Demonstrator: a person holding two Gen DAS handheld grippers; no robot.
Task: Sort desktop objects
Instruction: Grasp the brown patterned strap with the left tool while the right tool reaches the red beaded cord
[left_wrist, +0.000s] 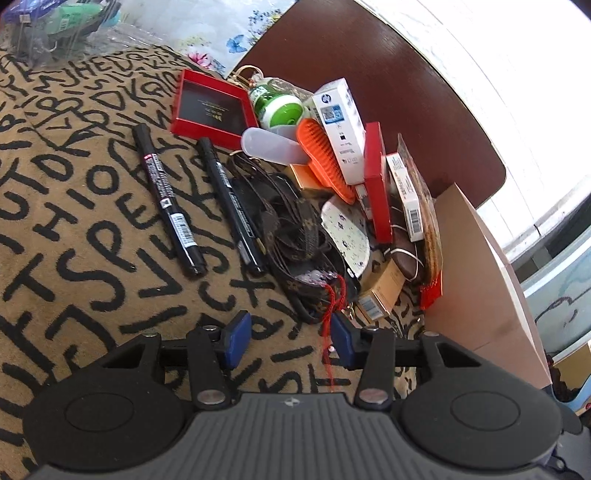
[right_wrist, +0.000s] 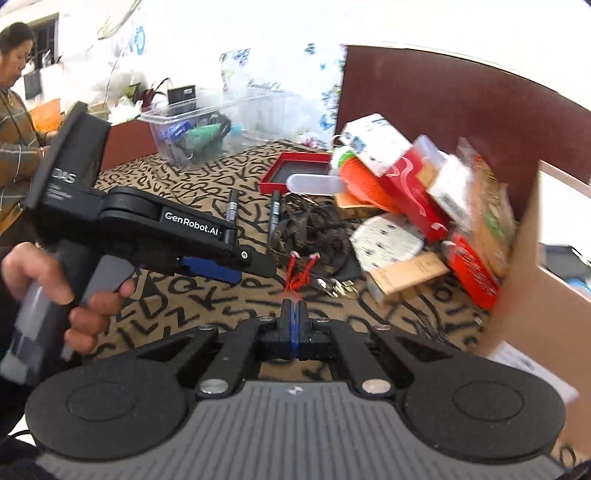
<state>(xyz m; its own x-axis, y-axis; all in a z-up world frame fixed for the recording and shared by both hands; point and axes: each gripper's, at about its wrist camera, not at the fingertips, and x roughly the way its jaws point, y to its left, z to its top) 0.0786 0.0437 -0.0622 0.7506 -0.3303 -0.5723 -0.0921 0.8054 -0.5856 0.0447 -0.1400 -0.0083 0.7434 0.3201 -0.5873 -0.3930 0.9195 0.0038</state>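
Just ahead of the right hand-held gripper (right_wrist: 291, 314), at twelve o'clock, a red tassel (right_wrist: 295, 275) trails from the tangled strap (right_wrist: 314, 229). Its jaws are shut; whether they pinch the threads I cannot tell. Pulling could drag the whole pile (right_wrist: 406, 177) across the tabletop (right_wrist: 166, 295). The left hand-held gripper (left_wrist: 290, 332) stands half open, holding nothing.

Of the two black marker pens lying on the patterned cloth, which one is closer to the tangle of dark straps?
The right-hand marker pen in the left wrist view: it lies right alongside the dark straps, while the other marker pen sits apart on bare cloth.
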